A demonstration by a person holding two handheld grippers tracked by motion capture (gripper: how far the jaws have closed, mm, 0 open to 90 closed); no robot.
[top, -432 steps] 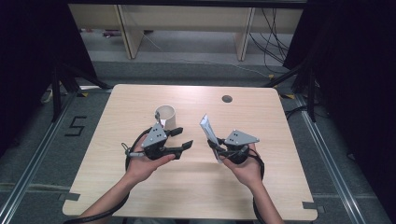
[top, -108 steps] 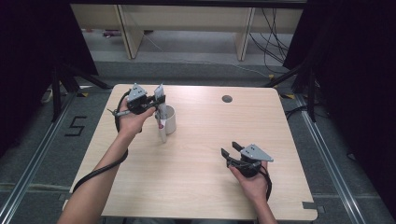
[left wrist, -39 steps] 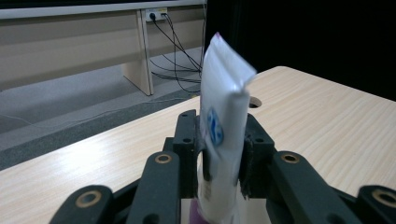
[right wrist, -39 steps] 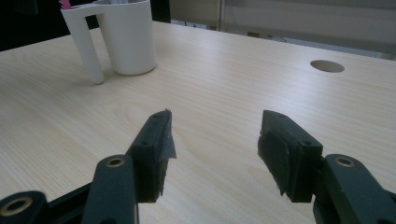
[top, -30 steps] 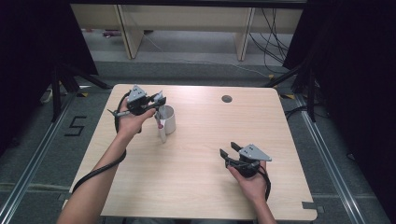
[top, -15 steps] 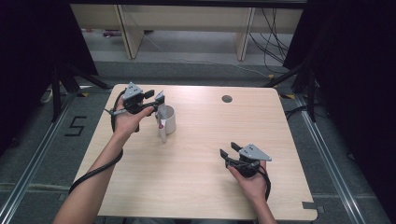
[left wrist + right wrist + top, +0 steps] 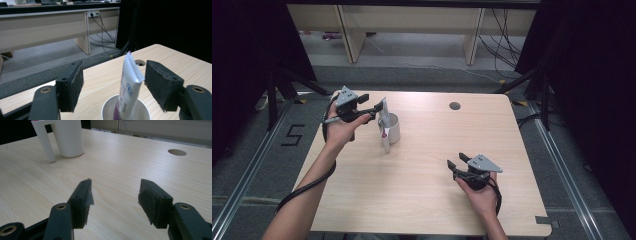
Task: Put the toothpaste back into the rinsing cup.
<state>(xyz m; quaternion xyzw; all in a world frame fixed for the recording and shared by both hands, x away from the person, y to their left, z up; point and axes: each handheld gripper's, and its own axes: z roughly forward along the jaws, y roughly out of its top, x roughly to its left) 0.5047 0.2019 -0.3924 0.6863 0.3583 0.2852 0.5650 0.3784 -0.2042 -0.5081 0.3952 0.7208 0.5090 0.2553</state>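
Observation:
A white cup [image 7: 393, 128] with a side handle stands at the table's left rear. A white and purple tube [image 7: 384, 111] stands upright in it, crimped end up. My left gripper [image 7: 375, 108] hovers just left of the tube's top. In the left gripper view its jaws have just been opening; the tube [image 7: 128, 82] rises from the cup [image 7: 108, 111] between the pads [image 7: 160, 83], nearer the right one, and neither pad presses on it. My right gripper [image 7: 453, 168] rests low on the table at the front right, open, nothing between its pads [image 7: 81, 200]. It faces the cup [image 7: 68, 137].
A round cable hole [image 7: 455, 106] sits in the tabletop [image 7: 422, 200] at the back centre. Bare wood lies between the cup and the right gripper. Beyond the table's far edge are desk legs and cables on the floor.
The left gripper's jaws have spread apart and let go of the tube, which stays standing in the cup. The left hand has drawn slightly up and left. The right gripper has not moved.

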